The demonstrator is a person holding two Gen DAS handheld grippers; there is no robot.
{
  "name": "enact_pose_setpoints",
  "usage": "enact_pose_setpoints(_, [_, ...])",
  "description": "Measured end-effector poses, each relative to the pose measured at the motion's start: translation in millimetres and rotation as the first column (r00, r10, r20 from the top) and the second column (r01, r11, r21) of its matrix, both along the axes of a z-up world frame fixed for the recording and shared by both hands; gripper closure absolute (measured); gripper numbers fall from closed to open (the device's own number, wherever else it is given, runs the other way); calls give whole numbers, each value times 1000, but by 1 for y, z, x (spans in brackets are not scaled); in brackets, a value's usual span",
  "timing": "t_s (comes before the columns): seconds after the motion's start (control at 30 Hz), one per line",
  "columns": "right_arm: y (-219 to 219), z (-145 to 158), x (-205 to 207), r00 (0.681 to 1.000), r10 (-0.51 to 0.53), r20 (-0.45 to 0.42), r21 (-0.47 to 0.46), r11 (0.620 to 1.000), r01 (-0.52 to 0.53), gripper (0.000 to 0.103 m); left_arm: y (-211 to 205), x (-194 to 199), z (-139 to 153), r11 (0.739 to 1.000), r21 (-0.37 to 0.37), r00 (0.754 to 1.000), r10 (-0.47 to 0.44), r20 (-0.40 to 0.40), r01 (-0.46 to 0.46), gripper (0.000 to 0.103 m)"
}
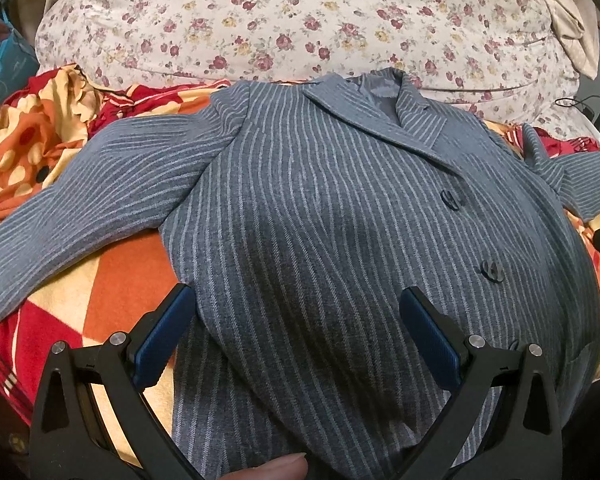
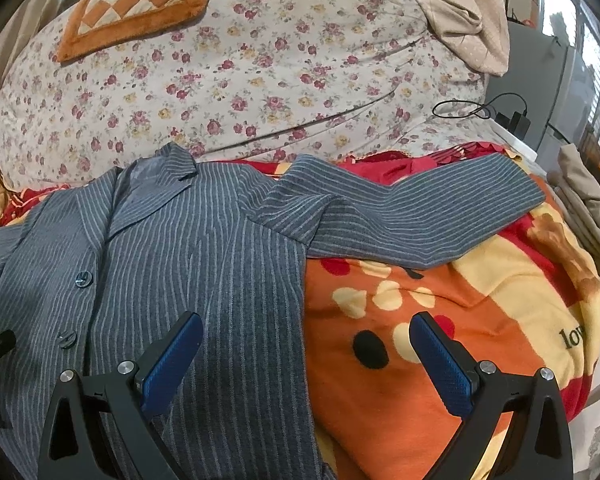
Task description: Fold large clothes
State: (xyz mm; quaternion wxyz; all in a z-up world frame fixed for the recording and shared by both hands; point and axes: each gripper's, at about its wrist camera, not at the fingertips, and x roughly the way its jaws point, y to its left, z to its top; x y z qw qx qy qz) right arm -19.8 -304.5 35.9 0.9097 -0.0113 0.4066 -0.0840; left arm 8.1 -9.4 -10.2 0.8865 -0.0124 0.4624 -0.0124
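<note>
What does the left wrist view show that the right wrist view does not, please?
Only the left wrist view shows a blue bag at the far left and a fingertip at the bottom edge. Only the right wrist view shows a checkered orange cushion and the jacket's outstretched sleeve end. Both show the grey striped jacket, the floral quilt, the orange blanket and a black cable.

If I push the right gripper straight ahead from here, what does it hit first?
Probably the jacket's side edge and the orange blanket beside it: the open right gripper straddles that edge. The spread sleeve lies farther on. Depth is unclear.
</note>
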Motion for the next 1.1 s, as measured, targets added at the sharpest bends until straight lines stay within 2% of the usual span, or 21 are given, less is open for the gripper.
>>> enact_pose_setpoints(0.1, [1,-1,1,1000,1,-3,-13,1000,-1,1,-2,-1,1,1000,8,1000,-10,12,10,0])
enact_pose_setpoints(0.33, [-7,-2,2,1000,-26,-12,-1,1000,26,1,-3,-1,8,1000,-5,995,-24,100,25,0])
enact_pose_setpoints(0.53, [-6,1,-1,999,-31,-12,18,999,31,1,-1,-2,16,998,-28,995,-47,92,49,0])
enact_pose_setpoints(0.67, [-4,5,-4,1000,-30,0,20,999,30,1,11,-9,31,1000,21,985,10,171,-14,1])
enact_pose_setpoints(0.83, [0,10,-7,1000,-28,13,44,999,27,1,60,-10,58,989,-87,973,133,188,-118,1])
enact_pose_setpoints(0.97, [13,24,-9,994,62,86,70,995,-68,1,119,-25,91,962,-149,941,259,217,-231,1])
enact_pose_setpoints(1.07, [26,41,-5,964,234,125,122,961,-249,1,172,-44,104,939,-171,917,332,221,-299,1])
enact_pose_setpoints(1.1, [34,46,-1,938,324,123,131,932,-339,1,187,-52,103,932,-170,910,351,220,-319,1])
